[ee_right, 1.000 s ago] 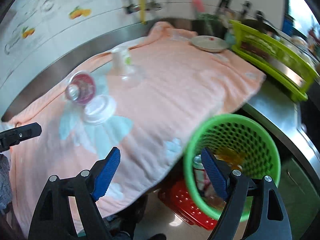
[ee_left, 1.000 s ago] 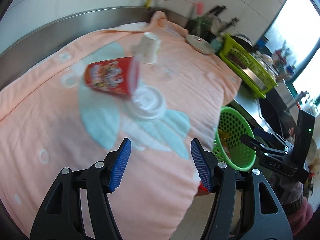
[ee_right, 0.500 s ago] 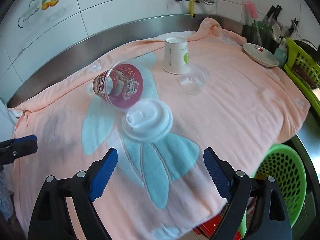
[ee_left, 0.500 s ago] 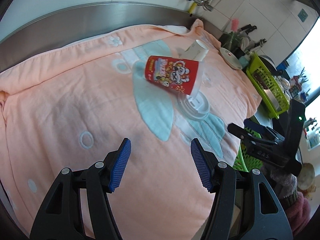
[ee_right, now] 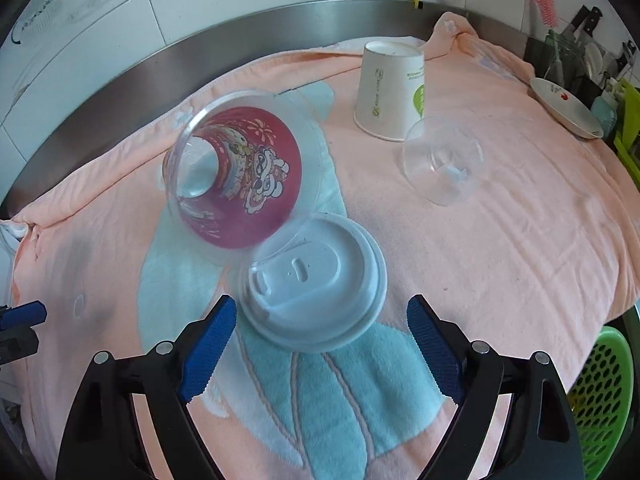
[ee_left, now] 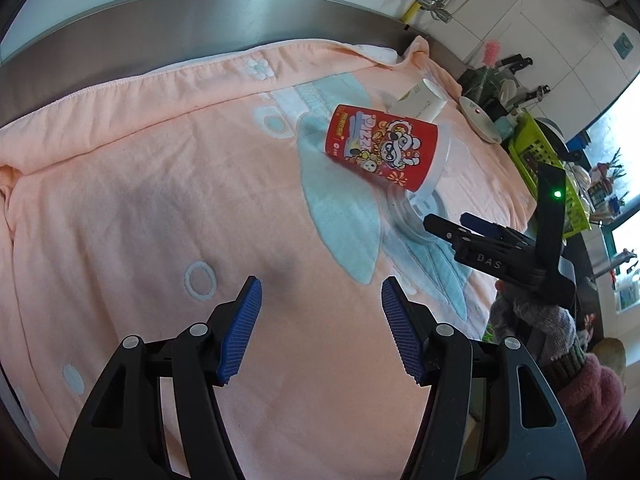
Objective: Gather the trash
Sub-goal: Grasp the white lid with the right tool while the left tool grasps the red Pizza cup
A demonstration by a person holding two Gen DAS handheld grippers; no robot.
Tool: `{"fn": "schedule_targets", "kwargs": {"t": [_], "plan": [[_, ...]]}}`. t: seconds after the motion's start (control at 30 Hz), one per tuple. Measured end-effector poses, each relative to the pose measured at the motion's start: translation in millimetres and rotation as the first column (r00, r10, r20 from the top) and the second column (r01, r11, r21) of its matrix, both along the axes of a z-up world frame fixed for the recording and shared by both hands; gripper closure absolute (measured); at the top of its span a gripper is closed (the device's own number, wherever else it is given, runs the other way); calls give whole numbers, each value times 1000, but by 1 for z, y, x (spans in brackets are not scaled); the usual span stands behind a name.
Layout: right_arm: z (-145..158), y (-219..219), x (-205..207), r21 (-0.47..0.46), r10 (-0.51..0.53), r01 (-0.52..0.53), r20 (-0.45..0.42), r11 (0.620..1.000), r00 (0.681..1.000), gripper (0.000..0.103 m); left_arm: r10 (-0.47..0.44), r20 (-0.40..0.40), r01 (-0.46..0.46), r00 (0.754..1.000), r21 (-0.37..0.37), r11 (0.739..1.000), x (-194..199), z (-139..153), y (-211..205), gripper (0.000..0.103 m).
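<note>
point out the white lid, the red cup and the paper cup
white lid [ee_right: 316,280], right wrist view, on its raised centre panel
red cup [ee_right: 244,184], right wrist view, on the printed inner wall
paper cup [ee_right: 388,92], right wrist view, on its side wall

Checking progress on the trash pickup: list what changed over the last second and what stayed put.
The right gripper swung from the green basket to hover over the white lid, jaws wider. The left gripper shifted left across the towel. Nothing grasped; cups and lids unmoved.
</note>
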State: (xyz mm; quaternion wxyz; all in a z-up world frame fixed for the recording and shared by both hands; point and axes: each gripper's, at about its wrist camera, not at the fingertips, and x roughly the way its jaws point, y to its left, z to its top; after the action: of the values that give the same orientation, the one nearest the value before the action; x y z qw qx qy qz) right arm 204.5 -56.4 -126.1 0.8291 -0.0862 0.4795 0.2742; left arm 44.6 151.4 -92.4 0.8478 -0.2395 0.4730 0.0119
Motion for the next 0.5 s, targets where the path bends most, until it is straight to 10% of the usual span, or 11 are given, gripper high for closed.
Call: {"fn": "schedule_targets", "kwargs": {"t": [0.5], "plan": [[-14, 14, 13, -34, 55, -55, 12, 998, 998, 21, 14, -15, -14, 1000, -10, 1000, 11, -3, 1, 39]]}}
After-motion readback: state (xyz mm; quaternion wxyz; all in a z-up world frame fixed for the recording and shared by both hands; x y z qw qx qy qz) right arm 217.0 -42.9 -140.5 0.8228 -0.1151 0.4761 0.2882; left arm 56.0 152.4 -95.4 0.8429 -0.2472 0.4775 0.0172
